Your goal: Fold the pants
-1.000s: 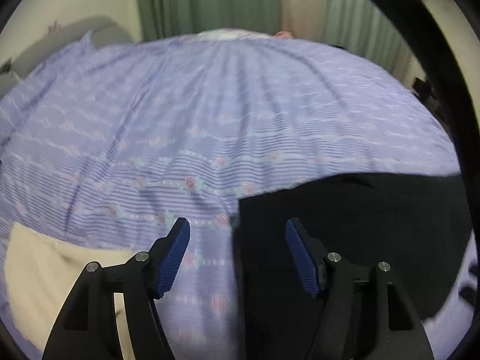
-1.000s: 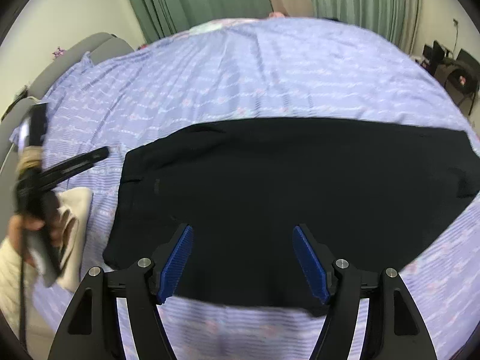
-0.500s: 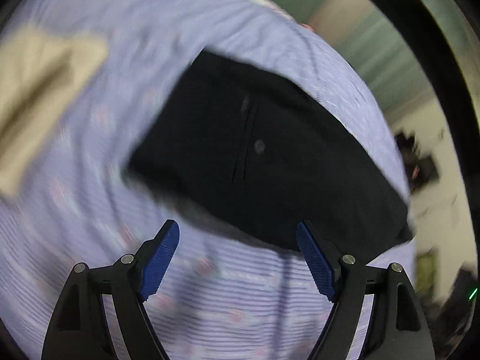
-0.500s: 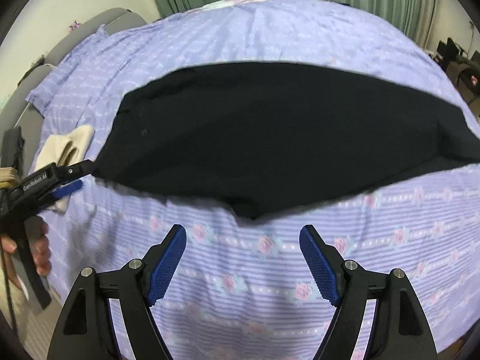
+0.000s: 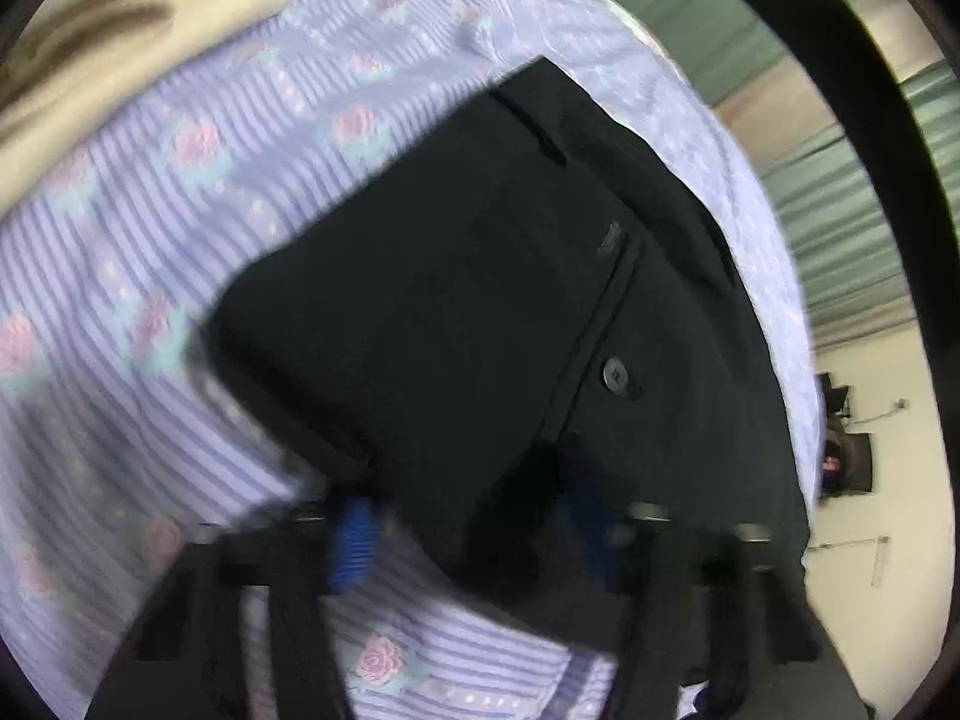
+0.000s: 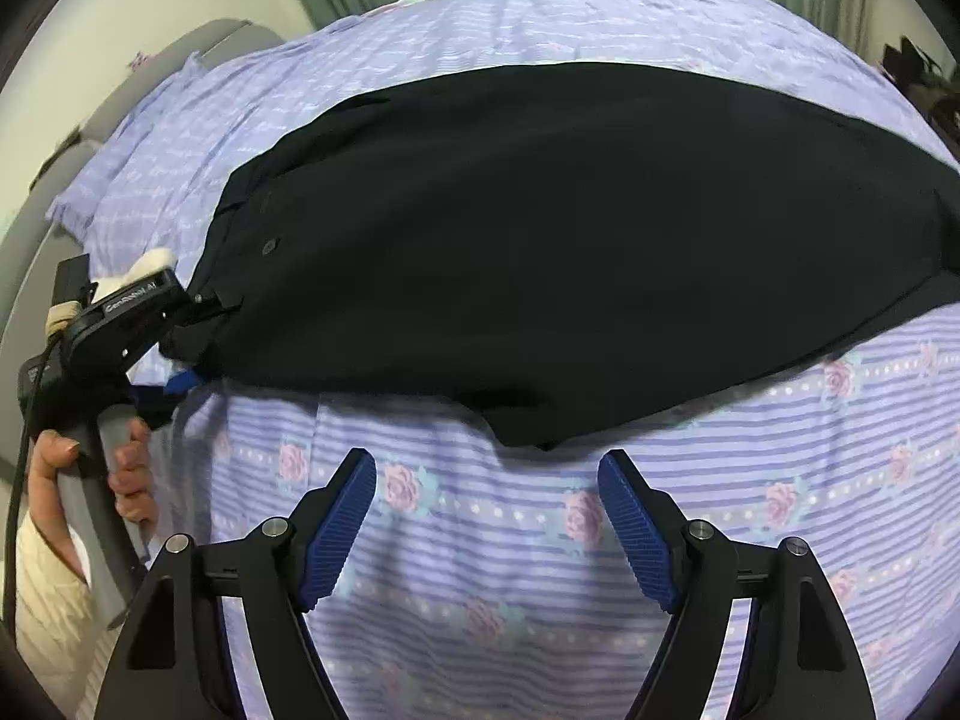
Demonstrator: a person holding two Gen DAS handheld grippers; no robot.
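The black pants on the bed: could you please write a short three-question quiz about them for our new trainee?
1. True or false: the right gripper is shut on the black pants.
2. Multiple choice: the left gripper is at which part of the pants? A) the waistband corner near the button B) the leg hems C) it is nowhere near them.
3. Fill in: the pants lie on a striped bedsheet printed with pink ____.

Key: 1 false, its jaws are open over the sheet, short of the cloth; 2 A; 3 roses.
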